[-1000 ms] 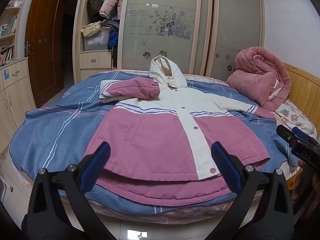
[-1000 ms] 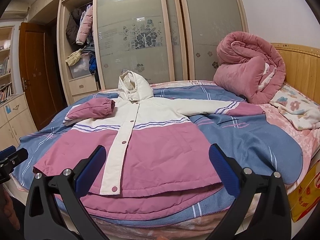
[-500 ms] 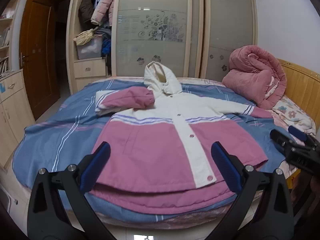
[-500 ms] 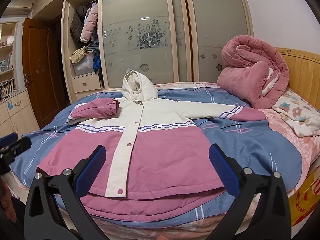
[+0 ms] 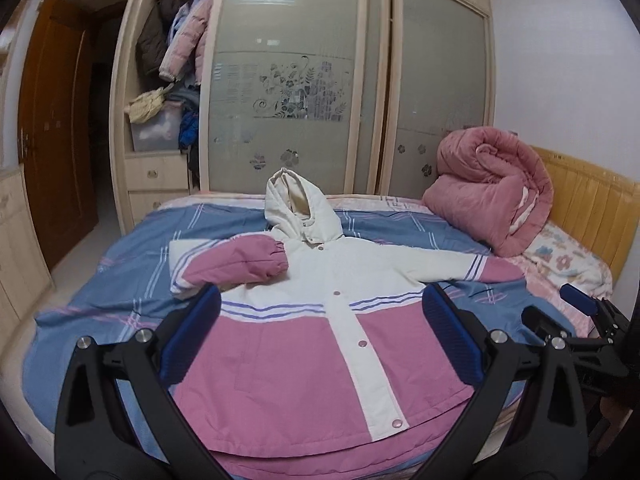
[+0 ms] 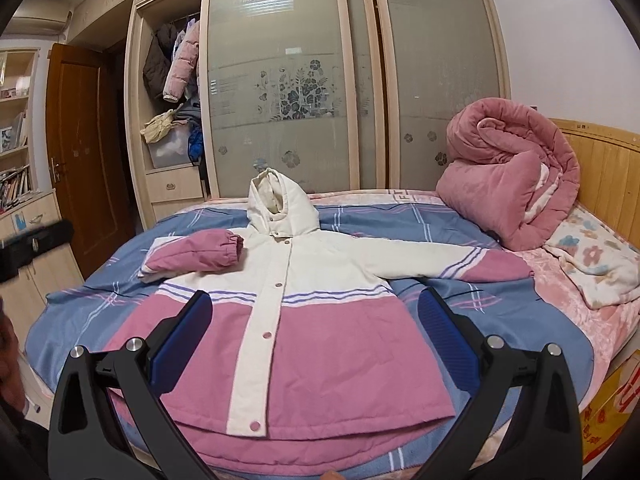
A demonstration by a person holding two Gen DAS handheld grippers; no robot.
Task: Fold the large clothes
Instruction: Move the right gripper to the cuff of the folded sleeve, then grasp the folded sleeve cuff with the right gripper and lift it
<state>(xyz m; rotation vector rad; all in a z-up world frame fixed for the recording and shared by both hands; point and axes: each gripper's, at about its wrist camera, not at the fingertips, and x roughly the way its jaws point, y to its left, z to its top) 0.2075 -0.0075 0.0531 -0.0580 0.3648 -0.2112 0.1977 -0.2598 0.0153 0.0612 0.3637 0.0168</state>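
Far left, brown door (image 6: 84,152). Centre frame, pink-and-white jacket (image 6: 304,332) flat on blue bedspread (image 6: 472,320), one sleeve (image 6: 200,254) folded across the chest. Right, rolled pink quilt (image 6: 516,176). Left gripper (image 5: 320,332) and right gripper (image 6: 312,328) wide apart, gripping nothing, low in frame over the hem.

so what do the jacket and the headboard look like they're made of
Jacket: looks like matte, lightly padded woven fabric, probably synthetic; soft puffy seams, snap buttons. Headboard: light wood slats with a smooth yellowish finish, grain lines faintly visible.
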